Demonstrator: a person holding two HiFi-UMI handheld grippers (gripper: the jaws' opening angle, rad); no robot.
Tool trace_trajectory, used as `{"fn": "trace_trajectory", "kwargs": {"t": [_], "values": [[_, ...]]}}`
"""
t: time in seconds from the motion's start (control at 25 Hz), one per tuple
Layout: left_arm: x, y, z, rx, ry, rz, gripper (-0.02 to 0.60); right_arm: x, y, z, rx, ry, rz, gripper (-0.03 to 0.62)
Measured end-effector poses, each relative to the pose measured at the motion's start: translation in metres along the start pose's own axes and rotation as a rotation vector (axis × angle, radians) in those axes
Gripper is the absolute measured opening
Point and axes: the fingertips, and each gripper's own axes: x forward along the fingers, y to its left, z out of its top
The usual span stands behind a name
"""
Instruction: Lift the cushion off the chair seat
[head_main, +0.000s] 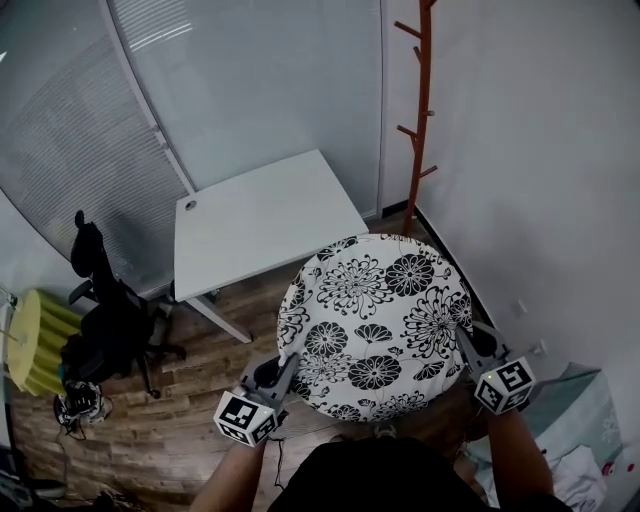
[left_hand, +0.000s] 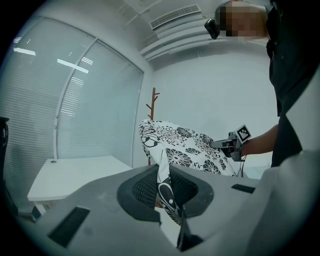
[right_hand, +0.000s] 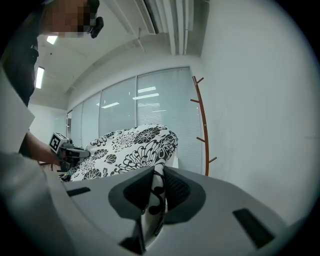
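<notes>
A round white cushion with black flowers (head_main: 375, 320) hangs tilted in the air between my two grippers, above the wooden floor. My left gripper (head_main: 287, 362) is shut on its near-left edge; in the left gripper view the fabric (left_hand: 190, 142) is pinched between the jaws (left_hand: 165, 186). At the cushion's right edge my right gripper (head_main: 464, 342) is shut on it too, and the right gripper view has the patterned edge (right_hand: 131, 142) clamped in the jaws (right_hand: 156, 192). Whatever lies beneath the cushion is hidden.
A white table (head_main: 260, 220) stands just beyond the cushion. Against the right wall rises a reddish wooden coat stand (head_main: 418, 120). A black office chair (head_main: 112, 325) and a yellow-green round object (head_main: 35, 340) are at the left, by the glass wall with blinds.
</notes>
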Motion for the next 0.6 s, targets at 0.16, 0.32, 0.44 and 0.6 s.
{"fn": "trace_trajectory", "kwargs": {"t": [0.16,0.32,0.44,0.6], "values": [[-0.0004,-0.0028,-0.0001,0.017,-0.004,0.003,0.029,0.0011,-0.0024,0.0006,-0.003,-0.009,0.007,0.038],[-0.0011,-0.0031,0.0006,0.016,-0.021,0.017,0.029,0.0027,-0.0038,-0.0011,-0.006,-0.020,0.020,0.038],[-0.0016,-0.0048,0.0017,0.023,-0.017,0.017,0.029,0.0028,-0.0048,0.0006,-0.002,-0.019,0.016,0.038],[-0.0030,-0.0030,0.0037,0.032,-0.012,0.023,0.029,0.0025,-0.0027,0.0034,-0.002,-0.018,0.019,0.038]]}}
